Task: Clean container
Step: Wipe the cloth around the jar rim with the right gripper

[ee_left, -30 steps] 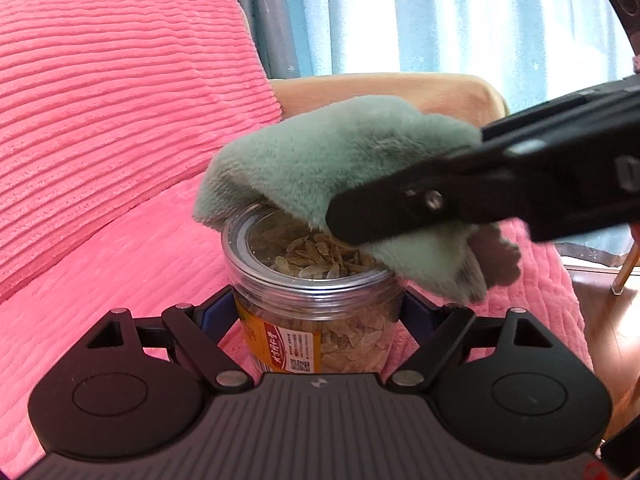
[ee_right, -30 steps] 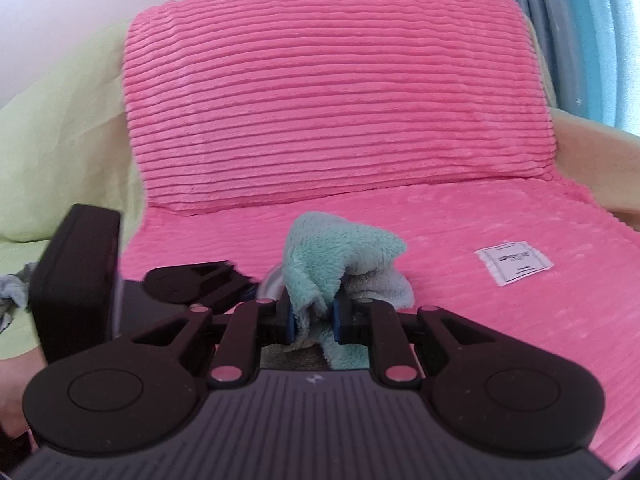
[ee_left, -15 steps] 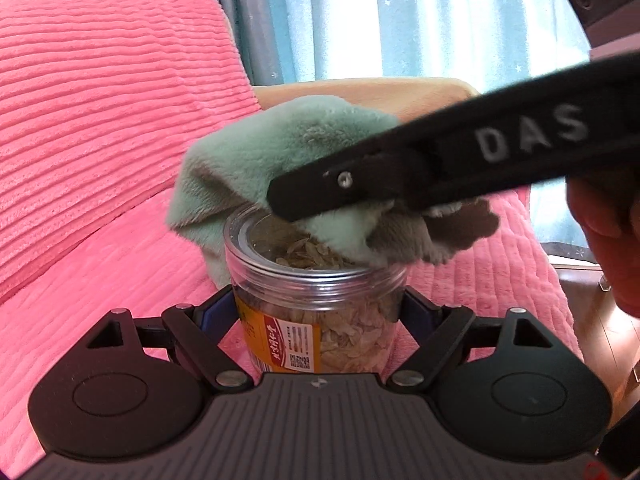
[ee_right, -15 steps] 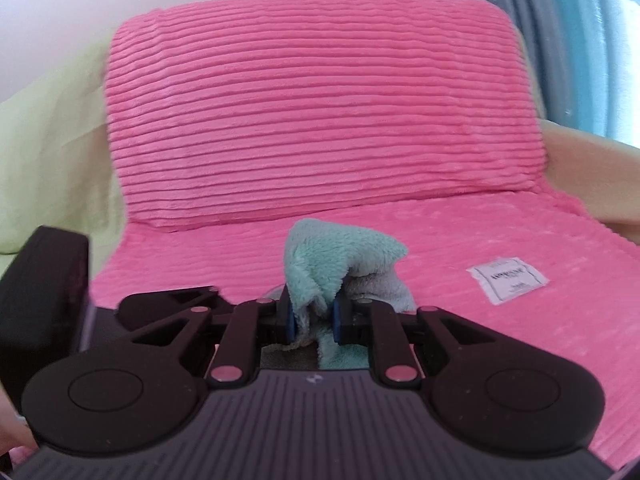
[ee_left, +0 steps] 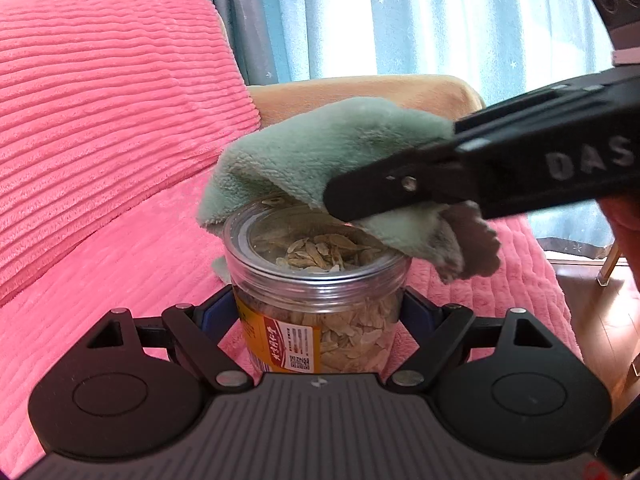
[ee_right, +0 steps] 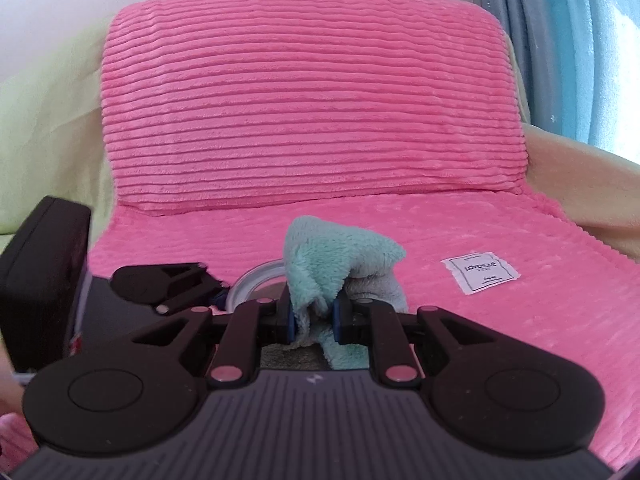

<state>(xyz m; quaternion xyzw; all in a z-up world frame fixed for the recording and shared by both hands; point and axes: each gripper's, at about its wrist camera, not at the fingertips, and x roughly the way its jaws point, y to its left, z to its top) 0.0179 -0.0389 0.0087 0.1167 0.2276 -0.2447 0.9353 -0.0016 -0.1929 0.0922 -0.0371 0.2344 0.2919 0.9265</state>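
Observation:
A clear plastic jar [ee_left: 320, 300] with a clear lid and an orange label holds pale seeds. My left gripper [ee_left: 320, 312] is shut on its body, one finger on each side. A green fluffy cloth [ee_left: 320, 152] lies over the far and right part of the lid. My right gripper [ee_right: 314, 316] is shut on that cloth [ee_right: 328, 264] and reaches in from the right in the left wrist view, its black finger [ee_left: 400, 188] lying across the cloth. In the right wrist view a bit of the jar's lid [ee_right: 256, 280] shows left of the cloth.
The jar stands over a pink ribbed sofa seat [ee_left: 120, 260] with a pink back cushion [ee_right: 312, 100]. A white fabric label [ee_right: 482, 276] lies on the seat. Blue curtains [ee_left: 440, 20] hang behind a tan armrest [ee_left: 360, 88]. Wooden floor [ee_left: 592, 312] shows at the right.
The right gripper has dragged the cloth to the right across the lid, after a stroke to the left. More of the lid's near left part now shows. The left gripper keeps its hold.

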